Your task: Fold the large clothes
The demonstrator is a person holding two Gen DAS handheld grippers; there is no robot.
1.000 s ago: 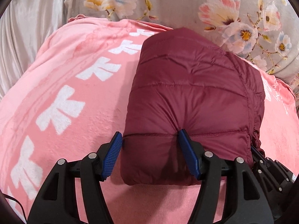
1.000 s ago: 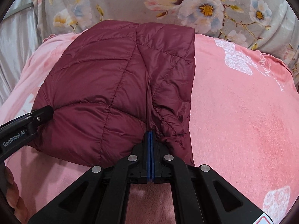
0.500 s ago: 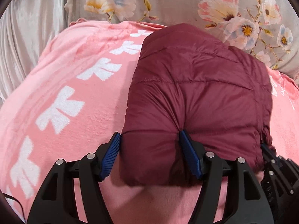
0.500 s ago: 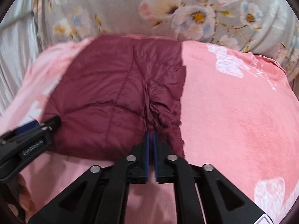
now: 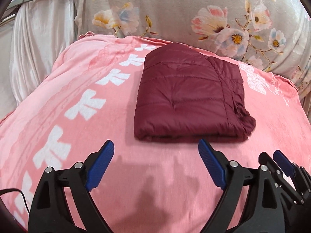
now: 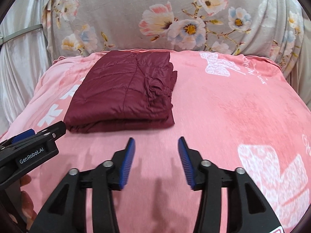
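A dark red quilted jacket lies folded into a thick rectangle on the pink blanket; the right wrist view shows the jacket at centre left. My left gripper hovers just short of its near edge, its jaws opening wide with nothing between them. My right gripper sits back from the jacket's near right corner, jaws opening, only blanket between them. The left gripper's black body shows at the left edge of the right wrist view.
A grey floral cushion backs the pink blanket. Pale satin fabric hangs at the left. The blanket's right half, with white bow prints, is bare. A hand shows at the lower left.
Both grippers let go of the jacket's near edge and pulled back from it. The left jaws spread wider; the right jaws went from shut to open. The jacket now lies flat.
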